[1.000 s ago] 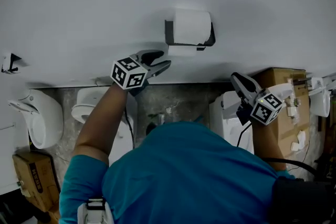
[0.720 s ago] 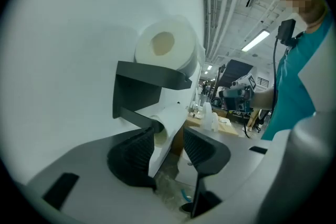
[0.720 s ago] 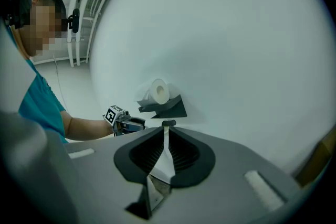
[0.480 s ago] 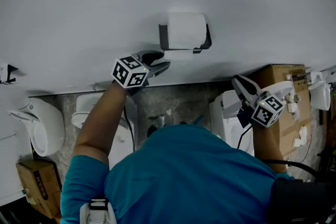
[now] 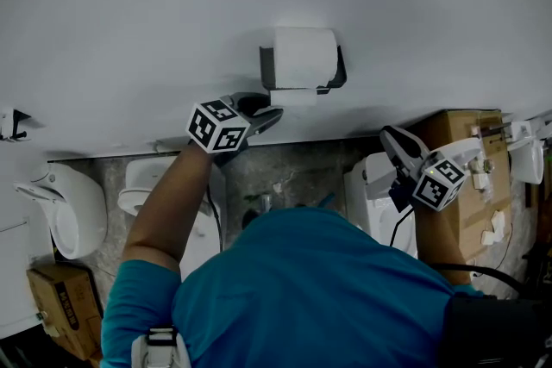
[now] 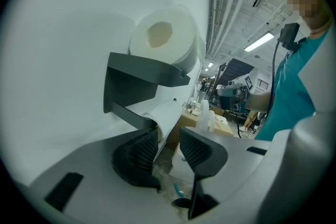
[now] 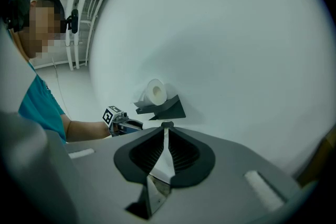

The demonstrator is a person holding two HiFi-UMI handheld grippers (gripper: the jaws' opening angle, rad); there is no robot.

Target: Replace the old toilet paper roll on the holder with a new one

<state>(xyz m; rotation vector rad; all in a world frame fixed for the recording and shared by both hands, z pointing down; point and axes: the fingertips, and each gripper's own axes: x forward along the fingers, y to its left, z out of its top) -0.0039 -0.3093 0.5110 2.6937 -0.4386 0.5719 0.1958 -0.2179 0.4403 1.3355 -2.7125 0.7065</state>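
- Writing: none legible. Black-and-white square patterns only on the marker cube [image 5: 216, 127] of the left tongs and the marker cube [image 5: 435, 183] of the right tongs. Dark print on the small carton [image 5: 56, 297], well below and outward of the left tongs, too small to read.
- Left tongs [image 6: 167, 136]: released, jaws partly apart, just been closing. Tips just beneath the holder [image 6: 137, 77]. Loose tail [image 6: 169, 112] of paper hanging down into the gap, lying against the wall-side pad [image 6: 140, 148], clear of the other pad. Nothing pinched.
- Right tongs [image 7: 166, 126]: clenched, ribbed pads together. Thin white strip [image 7: 164, 157] in the seam between them, nature unclear. Held well apart from the holder, off to its side, above a cardboard box [image 5: 461, 134].
- Toilet paper roll [image 5: 304, 56]: full, white, seated on the dark grey holder on the white wall [image 5: 129, 13], directly above the left tongs' tips, core end facing them in the left gripper view.
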